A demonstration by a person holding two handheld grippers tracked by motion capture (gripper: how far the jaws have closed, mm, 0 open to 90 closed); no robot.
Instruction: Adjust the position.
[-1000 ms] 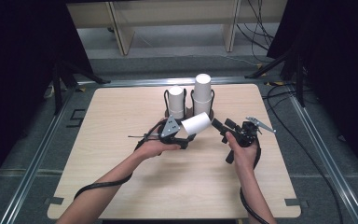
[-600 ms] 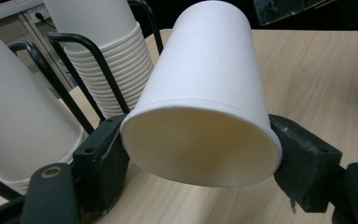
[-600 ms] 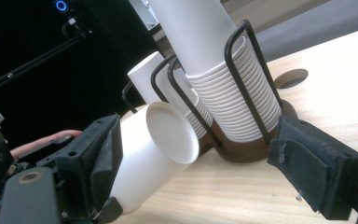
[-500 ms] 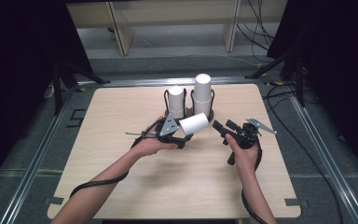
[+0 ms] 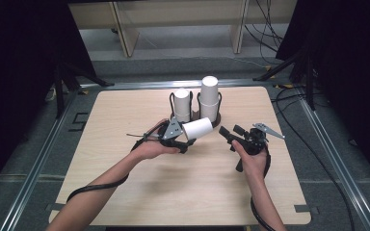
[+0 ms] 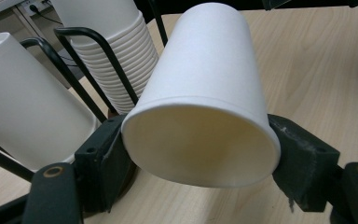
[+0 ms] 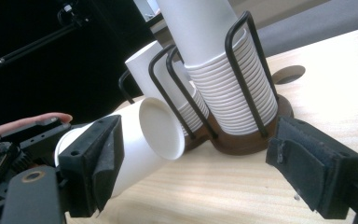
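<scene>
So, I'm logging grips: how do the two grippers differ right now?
The left gripper is shut on a white paper cup, held on its side; the right gripper is open and holds nothing. The left one sits close to the cup holder, the right one farther off. Both are black and hand-held over the table.

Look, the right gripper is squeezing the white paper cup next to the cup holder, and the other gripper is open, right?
Not quite: it is the left gripper that squeezes the white paper cup, as the left gripper view shows. The right gripper is the open one, beside the cup holder.
</scene>
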